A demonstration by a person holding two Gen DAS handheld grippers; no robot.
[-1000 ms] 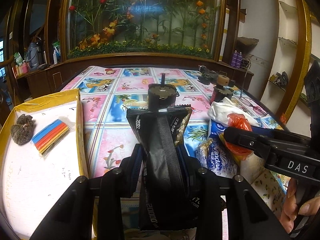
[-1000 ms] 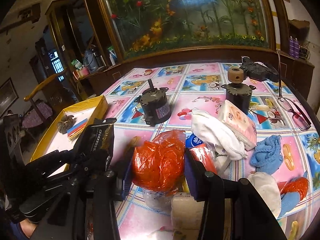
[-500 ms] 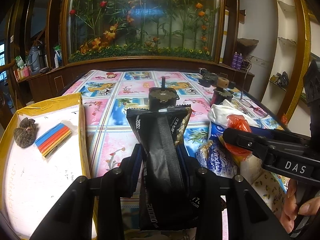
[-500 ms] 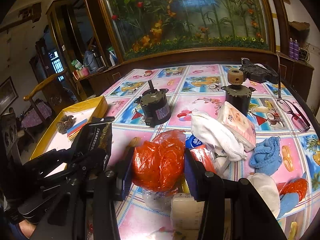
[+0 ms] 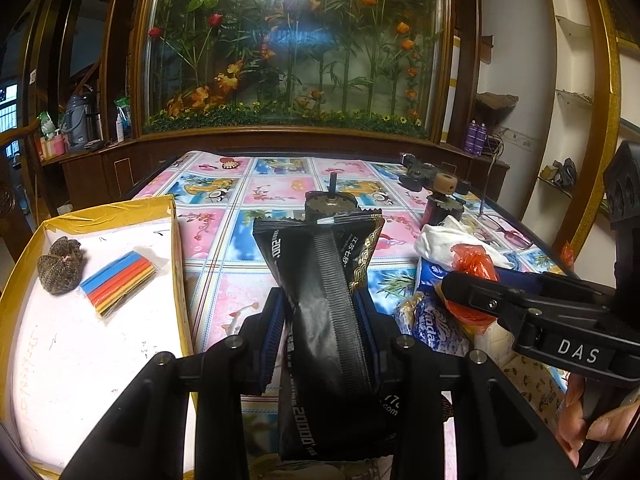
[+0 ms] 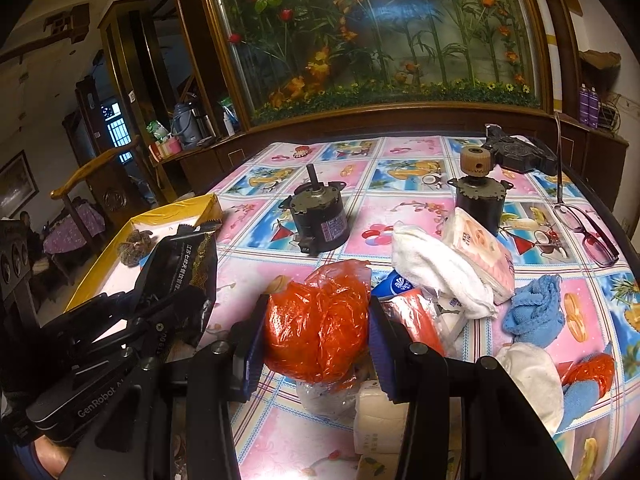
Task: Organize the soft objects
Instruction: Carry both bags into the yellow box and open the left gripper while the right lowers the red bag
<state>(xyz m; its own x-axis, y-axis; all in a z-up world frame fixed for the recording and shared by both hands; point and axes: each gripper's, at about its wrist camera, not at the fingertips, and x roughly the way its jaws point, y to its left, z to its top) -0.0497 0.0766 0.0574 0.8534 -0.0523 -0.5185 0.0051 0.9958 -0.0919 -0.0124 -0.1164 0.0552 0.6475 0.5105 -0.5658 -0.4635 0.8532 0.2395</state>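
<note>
- A black foil pouch (image 5: 324, 312) is pinched between the blue pads of the left gripper (image 5: 322, 320), squeezed at its middle so that the package flares above and below the pads; it is held clear of the table, just to the right of the yellow tray (image 5: 178, 264).
- A crumpled orange plastic bag (image 6: 318, 324) is clamped between the pads of the right gripper (image 6: 316, 332), at the near edge of the pile of soft things (image 6: 440, 276).
- The step in hand is judged to be the carrying of the pouch over the tray's right wall and its release inside.
- To do this well, the pouch's hanging lower end is best lifted clear of the tray wall, since a snag there could twist the slick foil out of the pads.
- The pouch is best set down on the bare white floor of the tray, away from the pieces already lying there, and the pads parted only once it rests flat.
- The orange bag is best kept steady meanwhile; thin film of this kind is judged likely to slip or drag neighbouring items if it is pulled sideways.
- In the yellow tray two things are seen: a brown mesh bundle (image 5: 60, 266) at the far left and, just beside it, a clear packet of coloured strips (image 5: 120, 282). The rest of the floor is bare apart from some handwriting.
- On the flowered tablecloth (image 6: 400, 208), outside any container, a white cloth (image 6: 436, 268), a tissue pack (image 6: 484, 256) and a blue cloth (image 6: 534, 312) are left, with two motors (image 6: 318, 216) and a pair of glasses (image 6: 588, 232) behind them.
</note>
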